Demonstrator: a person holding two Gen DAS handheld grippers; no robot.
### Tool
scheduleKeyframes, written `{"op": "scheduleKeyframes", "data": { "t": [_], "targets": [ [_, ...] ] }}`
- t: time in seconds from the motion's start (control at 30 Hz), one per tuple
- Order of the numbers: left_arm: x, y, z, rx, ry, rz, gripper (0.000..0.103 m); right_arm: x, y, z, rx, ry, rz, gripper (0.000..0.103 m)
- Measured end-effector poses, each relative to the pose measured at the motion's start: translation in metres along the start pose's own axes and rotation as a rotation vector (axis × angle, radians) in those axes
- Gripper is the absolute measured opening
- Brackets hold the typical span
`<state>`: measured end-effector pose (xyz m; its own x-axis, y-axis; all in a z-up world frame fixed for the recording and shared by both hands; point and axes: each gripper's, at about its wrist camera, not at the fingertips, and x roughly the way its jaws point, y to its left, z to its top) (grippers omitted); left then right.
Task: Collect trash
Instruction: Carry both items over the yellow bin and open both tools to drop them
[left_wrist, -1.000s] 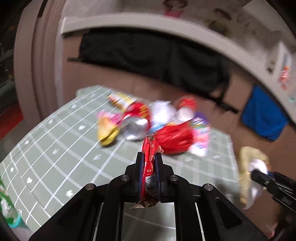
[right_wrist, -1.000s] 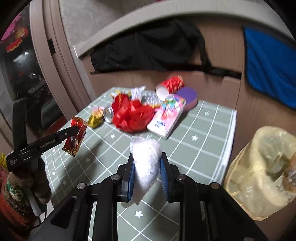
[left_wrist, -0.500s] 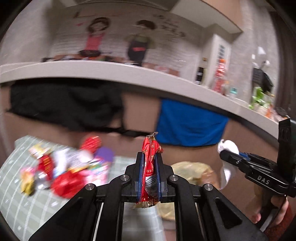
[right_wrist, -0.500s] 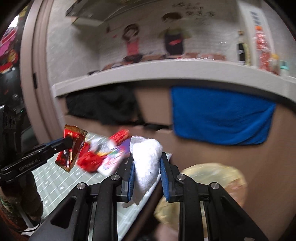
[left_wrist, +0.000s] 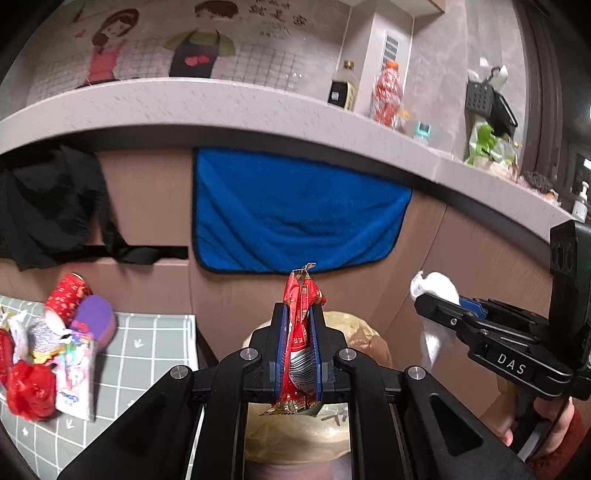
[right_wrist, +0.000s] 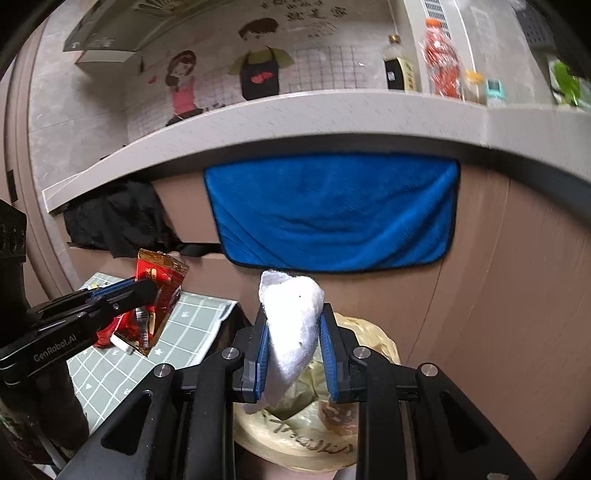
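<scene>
Red wrapper (left_wrist: 301, 332), white tissue (right_wrist: 293, 325), blue towel (left_wrist: 295, 218), green grid-patterned tablecloth (left_wrist: 155, 343), seemingly yellowish bag (right_wrist: 365, 336)

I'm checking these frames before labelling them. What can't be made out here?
- Inside of the yellow trash bag: both wrist views, hidden behind the tongs' frames and the held trash.
- Print on the red wrapper: left wrist view, too small and pinched between the left tongs.
- What the white wad in the right tongs is: not clear.
- Table trash pile: left wrist view, blurred, cut by the edge.

1 red wrapper (left_wrist: 301, 332), 1 white wad (right_wrist: 293, 325), 1 yellowish bag (right_wrist: 295, 439) at 6 o'clock, 1 blue towel (left_wrist: 295, 218) at 12, 1 black cloth (left_wrist: 48, 206) at 9, 2 bottles (left_wrist: 384, 92) on the shelf.
</scene>
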<state>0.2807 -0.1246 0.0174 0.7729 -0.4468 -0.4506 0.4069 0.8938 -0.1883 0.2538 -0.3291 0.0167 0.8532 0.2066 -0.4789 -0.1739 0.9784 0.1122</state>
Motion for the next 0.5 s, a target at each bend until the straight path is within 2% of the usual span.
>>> {"op": "scheduleKeyframes", "data": {
  "t": [0.5],
  "targets": [
    [0.061, 0.006, -0.013, -0.017, 0.129, -0.024, 0.012, 0.046, -0.035, -0.014, 0.088, 0.080, 0.021, 0.024]
  ]
}}
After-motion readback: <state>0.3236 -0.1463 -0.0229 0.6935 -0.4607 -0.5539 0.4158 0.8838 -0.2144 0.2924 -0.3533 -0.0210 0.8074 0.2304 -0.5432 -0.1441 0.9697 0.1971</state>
